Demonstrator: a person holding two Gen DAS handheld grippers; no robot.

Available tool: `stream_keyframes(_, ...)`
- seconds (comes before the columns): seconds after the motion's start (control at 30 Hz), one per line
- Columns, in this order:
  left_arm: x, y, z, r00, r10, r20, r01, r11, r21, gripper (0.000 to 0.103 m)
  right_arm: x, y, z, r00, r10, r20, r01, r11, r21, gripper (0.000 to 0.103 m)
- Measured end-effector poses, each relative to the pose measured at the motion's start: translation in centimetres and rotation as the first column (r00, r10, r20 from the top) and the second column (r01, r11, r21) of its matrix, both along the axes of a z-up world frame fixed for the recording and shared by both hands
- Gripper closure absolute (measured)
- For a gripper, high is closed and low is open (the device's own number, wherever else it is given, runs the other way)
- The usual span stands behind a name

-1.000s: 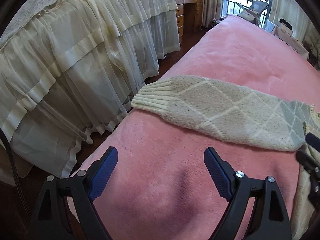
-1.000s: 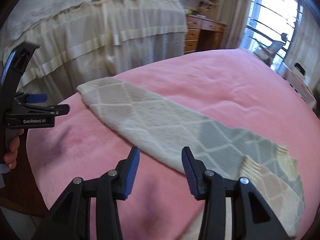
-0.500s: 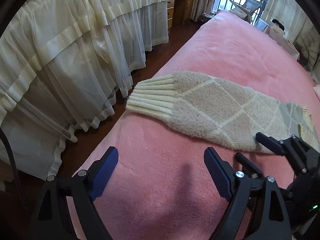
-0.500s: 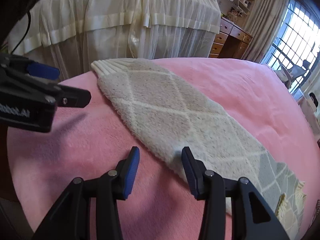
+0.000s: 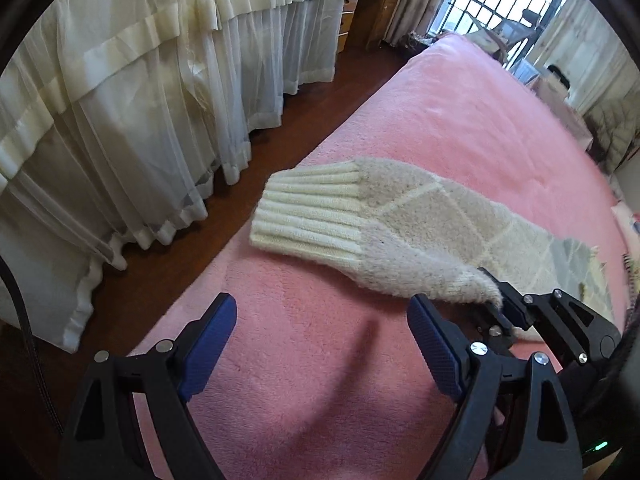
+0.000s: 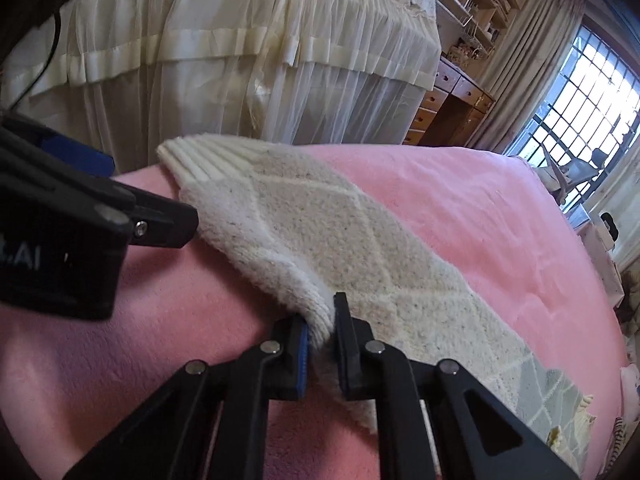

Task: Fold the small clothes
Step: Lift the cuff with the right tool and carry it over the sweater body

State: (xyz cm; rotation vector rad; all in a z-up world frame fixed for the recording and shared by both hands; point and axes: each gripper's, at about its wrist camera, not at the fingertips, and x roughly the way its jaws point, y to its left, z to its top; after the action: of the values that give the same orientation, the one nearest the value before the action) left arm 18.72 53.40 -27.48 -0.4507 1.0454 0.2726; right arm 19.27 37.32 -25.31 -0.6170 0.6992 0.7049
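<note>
Sweater sleeve (image 6: pixel 320 240) laid on pink blanket (image 6: pixel 460 208); its near edge is pinched by closing right gripper (image 6: pixel 320 336). Left gripper (image 5: pixel 320 344) held wide open, empty, above blanket.

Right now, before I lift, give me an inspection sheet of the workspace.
Surface: pink blanket on a bed, smooth.
Job's things: knit sock lying flat, ribbed cuff toward the bed's edge, near edge pinched up.
Clutter: small items at the blanket's far right edge, too small to tell.
Grippers: right gripper, jaws closing on the sock's near edge; left gripper, jaws wide, nothing between them.
Cables: black cable at the left.
Surroundings: cream bed skirt, wooden floor, wooden drawers, barred window.
</note>
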Motion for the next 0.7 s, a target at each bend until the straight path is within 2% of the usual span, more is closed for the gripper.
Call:
stream_keyframes(0.1, -0.3, 0.2, 0.4, 0.999, -0.005, 0.041, 0.008, 0.998, -0.064, 0.016, 0.3, -1.9, 1.8, 1.0, -0.014, -0.022, 0.016, 0.996, 0.086, 0.094)
stream_keyframes(0.2, -0.3, 0.2, 0.8, 0.995, 0.003, 0.095, 0.01, 0.99, -0.14, 0.016, 0.2, -2.9, 2.9, 1.0, -0.014, -0.028, 0.017, 0.993, 0.116, 0.094)
stream_keyframes(0.27, 0.0, 0.0, 0.9, 0.993, 0.017, 0.115, 0.003, 0.986, -0.166, 0.016, 0.2, -3.5, 3.3, 0.999, -0.014, -0.034, 0.018, 0.992, 0.123, 0.094)
stream_keyframes(0.43, 1.1, -0.1, -0.3, 0.996, 0.063, 0.055, -0.053, 0.983, -0.177, 0.017, 0.2, -4.1, 3.1, 0.999, -0.015, -0.044, 0.02, 0.993, 0.119, 0.094)
stream_keyframes(0.53, 0.7, 0.3, -1.2, 0.997, 0.069, 0.032, -0.059, 0.966, -0.253, 0.016, 0.2, -4.5, 3.5, 0.999, -0.021, -0.047, 0.028, 0.99, 0.137, 0.094)
stream_keyframes(0.7, -1.4, 0.9, -1.8, 0.996, 0.077, 0.042, -0.056, 0.926, -0.373, 0.016, 1.4, -5.0, 3.9, 0.996, -0.04, -0.083, 0.054, 0.983, 0.175, 0.094)
